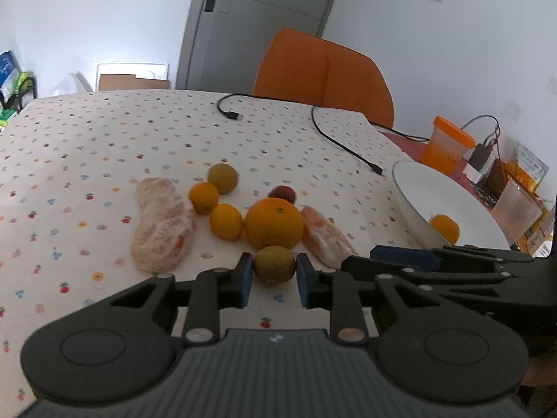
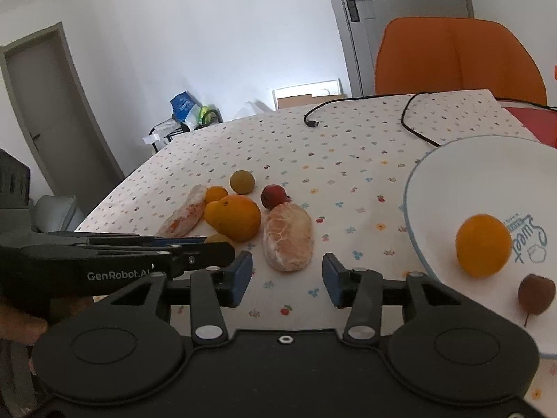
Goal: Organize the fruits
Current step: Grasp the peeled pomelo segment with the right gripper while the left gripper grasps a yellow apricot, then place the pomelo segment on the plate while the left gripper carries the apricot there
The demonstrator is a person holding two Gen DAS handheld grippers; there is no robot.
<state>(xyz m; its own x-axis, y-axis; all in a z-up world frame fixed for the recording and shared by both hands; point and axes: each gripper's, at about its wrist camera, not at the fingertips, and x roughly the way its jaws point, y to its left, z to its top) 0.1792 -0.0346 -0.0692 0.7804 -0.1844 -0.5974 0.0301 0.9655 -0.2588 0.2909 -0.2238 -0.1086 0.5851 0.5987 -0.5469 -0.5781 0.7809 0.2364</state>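
My left gripper (image 1: 273,275) has its blue pads on either side of a yellow-green round fruit (image 1: 274,265) on the tablecloth, touching or nearly touching it. Behind it lie a big orange (image 1: 273,228), two small oranges (image 1: 225,221), another green fruit (image 1: 222,177), a red fruit (image 1: 282,193) and two peeled citrus pieces (image 1: 162,224). A white bowl (image 2: 435,188) on the right holds a small orange (image 2: 483,249) and a brown fruit (image 2: 536,293). My right gripper (image 2: 287,273) is open and empty, near a peeled piece (image 2: 288,242).
Two black cables (image 1: 344,146) lie across the far side of the table. An orange chair (image 1: 323,76) stands behind it. An orange-lidded jar (image 1: 445,144) and clutter sit at the far right, beyond the bowl.
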